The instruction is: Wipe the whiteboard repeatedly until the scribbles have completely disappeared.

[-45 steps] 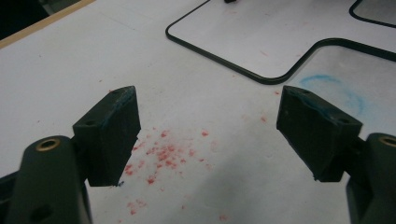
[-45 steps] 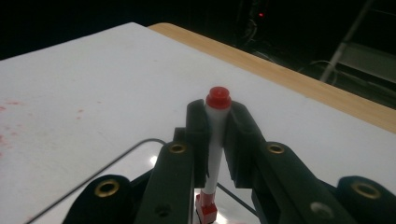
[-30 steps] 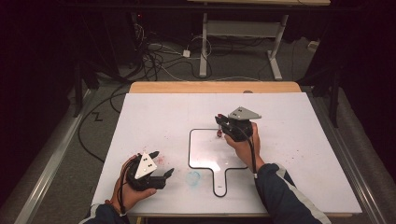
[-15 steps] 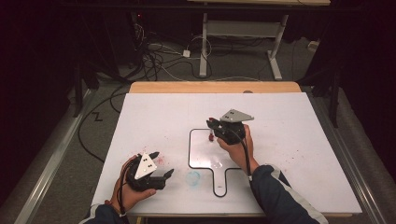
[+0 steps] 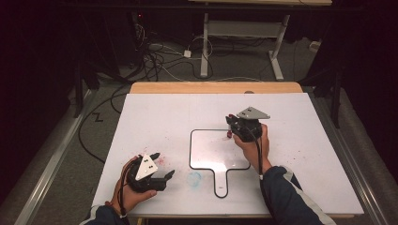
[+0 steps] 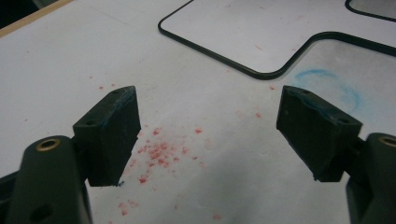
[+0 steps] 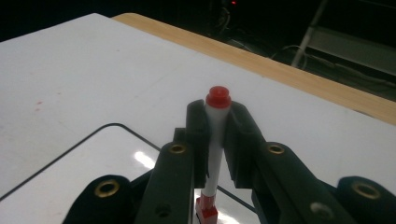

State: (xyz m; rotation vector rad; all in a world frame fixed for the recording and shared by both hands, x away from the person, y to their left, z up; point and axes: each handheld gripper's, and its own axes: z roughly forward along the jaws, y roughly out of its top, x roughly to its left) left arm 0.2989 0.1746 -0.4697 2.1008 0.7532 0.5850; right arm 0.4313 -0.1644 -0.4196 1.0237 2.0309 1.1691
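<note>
A small whiteboard [image 5: 213, 150] with a black rim and a short handle lies flat in the middle of the white table. My right gripper [image 5: 231, 125] hovers over its far right corner, shut on a white marker [image 7: 215, 135] with a red cap [image 7: 218, 97]. The marker stands upright between the pads, cap uppermost in the right gripper view. My left gripper [image 5: 159, 165] rests near the table's front left, jaws wide open with nothing between them. In the left gripper view its pads [image 6: 114, 126] frame bare tabletop with red specks, and the whiteboard [image 6: 266, 32] lies beyond.
Red marker specks [image 6: 159, 151] and a faint blue smudge [image 6: 334, 86] mark the white tabletop [image 5: 305, 150]. A wooden strip [image 5: 216, 87] runs along the far edge. Beyond it are floor cables [image 5: 159, 56] and a desk frame [image 5: 277, 51].
The right gripper, still holding the marker, drifted left over the board's far edge and then came back to the right. The left gripper has stayed put.
</note>
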